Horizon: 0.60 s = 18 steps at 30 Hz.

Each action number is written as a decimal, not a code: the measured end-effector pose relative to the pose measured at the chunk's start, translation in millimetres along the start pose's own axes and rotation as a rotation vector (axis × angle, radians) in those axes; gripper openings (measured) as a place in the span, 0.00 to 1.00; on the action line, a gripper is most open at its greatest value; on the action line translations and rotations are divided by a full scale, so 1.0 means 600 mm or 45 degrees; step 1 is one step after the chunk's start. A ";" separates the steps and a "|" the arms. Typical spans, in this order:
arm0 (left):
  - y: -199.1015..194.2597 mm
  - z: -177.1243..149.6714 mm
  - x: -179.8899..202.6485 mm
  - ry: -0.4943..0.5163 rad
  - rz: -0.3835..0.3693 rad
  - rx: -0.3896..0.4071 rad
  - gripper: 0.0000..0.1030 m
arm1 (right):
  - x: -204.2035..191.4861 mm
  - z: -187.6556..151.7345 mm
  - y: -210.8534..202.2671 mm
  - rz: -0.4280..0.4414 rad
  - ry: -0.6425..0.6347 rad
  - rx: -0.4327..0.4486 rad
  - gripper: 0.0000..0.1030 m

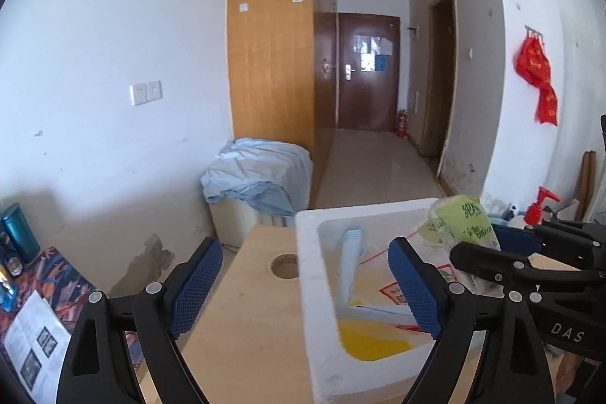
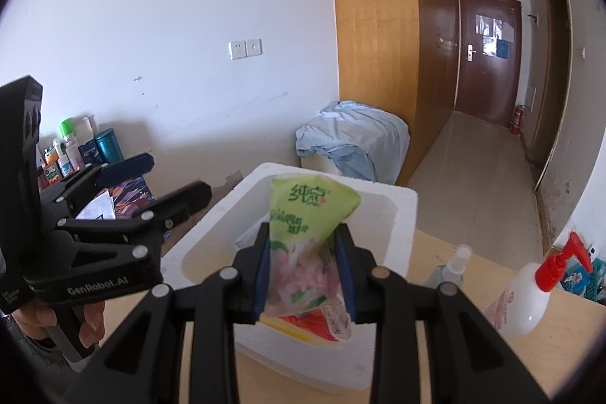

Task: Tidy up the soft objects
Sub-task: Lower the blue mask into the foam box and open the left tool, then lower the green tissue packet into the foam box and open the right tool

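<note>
Left wrist: my left gripper [image 1: 303, 286] stands spread and empty over the white foam box [image 1: 322, 290]. Right wrist: my right gripper [image 2: 305, 275] pinches the soft green tissue pack [image 2: 306, 245] above that box, probably for dropping in.

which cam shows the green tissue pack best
The right wrist view: the green tissue pack sits centred between the right gripper's pads, print readable, above the foam box. The left wrist view catches it only at the right edge, partly hidden by that gripper.

wrist views sharing foam box [image 1: 306, 294]
</note>
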<state>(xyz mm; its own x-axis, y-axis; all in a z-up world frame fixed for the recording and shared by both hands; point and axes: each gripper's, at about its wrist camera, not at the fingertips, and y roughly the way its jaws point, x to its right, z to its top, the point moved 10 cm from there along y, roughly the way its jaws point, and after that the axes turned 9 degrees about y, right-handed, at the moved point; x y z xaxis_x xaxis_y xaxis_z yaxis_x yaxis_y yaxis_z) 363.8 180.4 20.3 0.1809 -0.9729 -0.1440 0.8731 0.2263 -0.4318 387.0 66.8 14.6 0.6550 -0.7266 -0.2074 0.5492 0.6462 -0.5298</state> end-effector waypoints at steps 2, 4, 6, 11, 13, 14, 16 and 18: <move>-0.002 -0.002 -0.015 -0.031 0.018 -0.004 0.87 | -0.004 -0.003 0.007 0.009 -0.001 -0.013 0.35; -0.002 -0.003 -0.025 -0.048 0.024 -0.003 0.88 | -0.007 -0.004 0.013 0.019 -0.001 -0.025 0.35; -0.001 -0.005 -0.034 -0.055 0.032 -0.012 0.88 | -0.011 -0.006 0.016 0.029 0.001 -0.032 0.35; -0.008 -0.008 -0.044 -0.069 0.033 -0.007 0.88 | -0.011 -0.006 0.017 0.038 0.014 -0.022 0.60; -0.010 -0.008 -0.043 -0.071 0.031 -0.006 0.88 | -0.012 -0.004 0.013 0.033 0.011 -0.005 0.68; -0.009 -0.009 -0.045 -0.072 0.031 -0.007 0.88 | -0.014 -0.004 0.012 0.032 0.009 -0.003 0.70; -0.010 -0.008 -0.045 -0.078 0.028 -0.005 0.88 | -0.015 -0.005 0.010 0.032 0.012 -0.004 0.73; -0.013 -0.008 -0.040 -0.073 0.018 -0.004 0.88 | -0.016 -0.006 0.009 0.028 0.014 -0.007 0.77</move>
<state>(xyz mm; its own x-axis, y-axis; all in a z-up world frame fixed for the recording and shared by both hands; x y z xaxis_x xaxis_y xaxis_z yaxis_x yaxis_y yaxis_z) 350.6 202.3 22.6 0.2188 -0.9708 -0.0986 0.8689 0.2398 -0.4331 381.6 76.7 10.9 0.6610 -0.7150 -0.2277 0.5320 0.6606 -0.5297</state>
